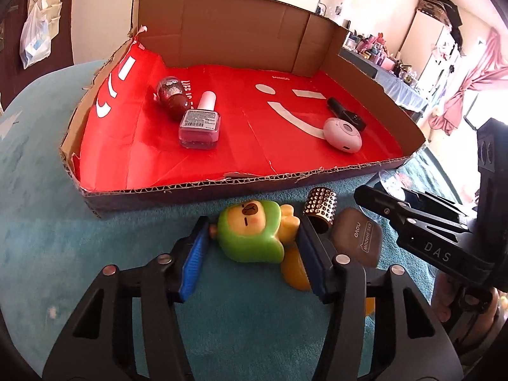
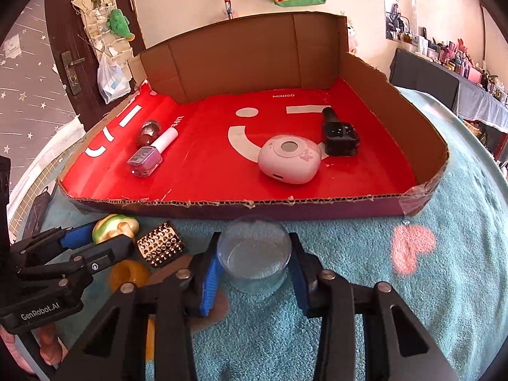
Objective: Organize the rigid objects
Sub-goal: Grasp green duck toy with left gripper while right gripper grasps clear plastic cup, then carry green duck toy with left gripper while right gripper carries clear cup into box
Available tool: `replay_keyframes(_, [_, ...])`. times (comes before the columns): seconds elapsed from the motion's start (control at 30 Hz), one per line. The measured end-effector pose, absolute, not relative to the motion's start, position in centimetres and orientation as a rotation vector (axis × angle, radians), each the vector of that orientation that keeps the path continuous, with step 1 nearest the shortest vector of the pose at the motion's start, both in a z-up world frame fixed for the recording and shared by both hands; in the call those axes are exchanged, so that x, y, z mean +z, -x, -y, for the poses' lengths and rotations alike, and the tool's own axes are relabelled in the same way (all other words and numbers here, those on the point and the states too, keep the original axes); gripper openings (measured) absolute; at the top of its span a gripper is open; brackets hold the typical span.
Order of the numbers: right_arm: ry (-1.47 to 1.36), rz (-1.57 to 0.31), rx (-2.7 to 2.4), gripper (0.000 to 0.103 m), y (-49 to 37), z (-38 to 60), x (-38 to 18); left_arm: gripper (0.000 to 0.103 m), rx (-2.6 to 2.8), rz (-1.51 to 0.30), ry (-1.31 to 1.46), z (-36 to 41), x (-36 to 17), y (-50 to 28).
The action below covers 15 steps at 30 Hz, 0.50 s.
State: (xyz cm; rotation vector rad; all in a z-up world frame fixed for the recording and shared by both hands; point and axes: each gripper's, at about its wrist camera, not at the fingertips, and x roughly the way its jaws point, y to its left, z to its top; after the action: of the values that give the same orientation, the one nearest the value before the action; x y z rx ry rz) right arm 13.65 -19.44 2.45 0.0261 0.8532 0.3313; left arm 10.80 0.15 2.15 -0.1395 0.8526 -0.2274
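Observation:
A green-and-yellow toy figure lies on the teal cloth between the blue pads of my open left gripper, also seen in the right wrist view. A clear round jar stands between the pads of my open right gripper; whether the pads touch it I cannot tell. A studded gold cap and a brown eyeshadow case lie beside the toy. The cardboard tray with red lining holds a pink nail polish bottle, a red glitter bottle, a pale pink round case and a black bottle.
The tray's front wall is low; its back wall is tall. A pink heart patch marks the cloth at right. A cluttered shelf stands at the far right, a door at the left.

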Motion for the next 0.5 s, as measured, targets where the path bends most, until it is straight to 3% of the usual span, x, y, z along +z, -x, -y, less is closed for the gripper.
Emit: replay_keyframes(0.5, [-0.037,-0.772,0.39,0.042,-11.2,19.2,6.2,0.052,-0.267,-0.756,0.13,0.2,5.9,-8.0])
